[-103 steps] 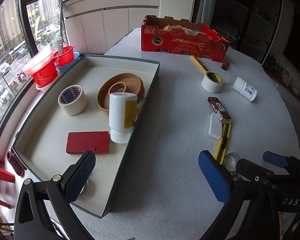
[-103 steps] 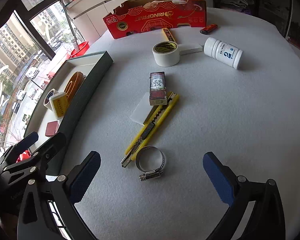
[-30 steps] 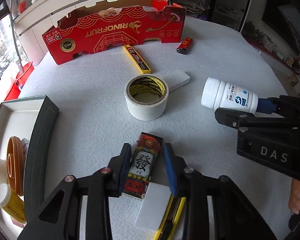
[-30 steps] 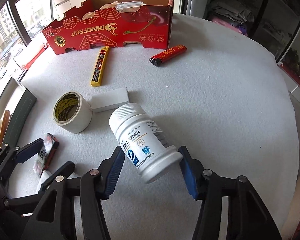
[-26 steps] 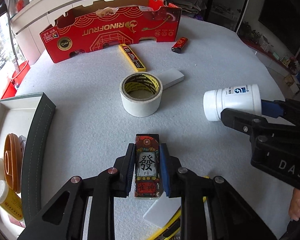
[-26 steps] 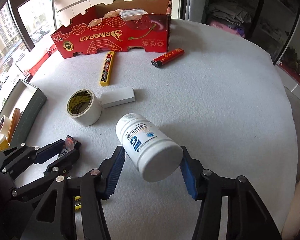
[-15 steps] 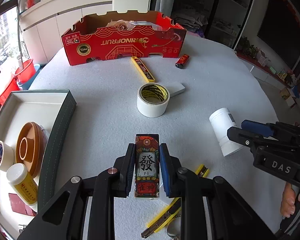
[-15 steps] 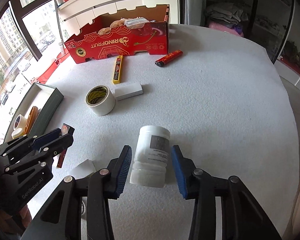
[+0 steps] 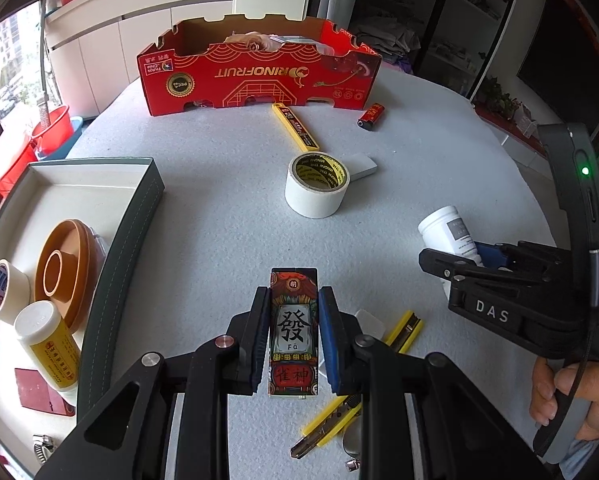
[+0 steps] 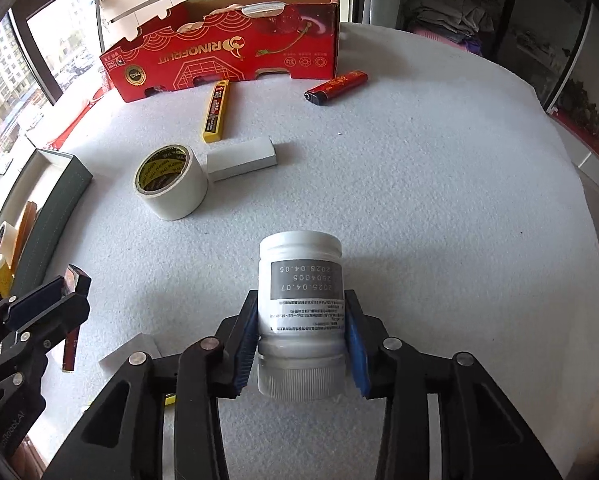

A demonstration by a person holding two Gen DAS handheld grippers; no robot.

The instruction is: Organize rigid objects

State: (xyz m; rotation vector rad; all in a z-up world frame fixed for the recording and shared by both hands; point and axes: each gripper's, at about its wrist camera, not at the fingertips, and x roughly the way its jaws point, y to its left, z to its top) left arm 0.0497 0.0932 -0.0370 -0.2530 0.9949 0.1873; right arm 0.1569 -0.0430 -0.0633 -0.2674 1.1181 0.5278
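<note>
Right of the tray [image 9: 115, 240], left gripper [image 9: 294, 336] clamps the mahjong-print box [image 9: 294, 332]; right gripper [image 10: 301, 330], jaws just closing, pinches the white pill bottle [image 10: 301, 300]. Bottle's round wall may slip or roll out during carry.

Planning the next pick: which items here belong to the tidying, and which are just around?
Job:
small patterned box in left gripper
white plastic bottle in right gripper
grey tray
white tape roll

Around:
red cardboard box
</note>
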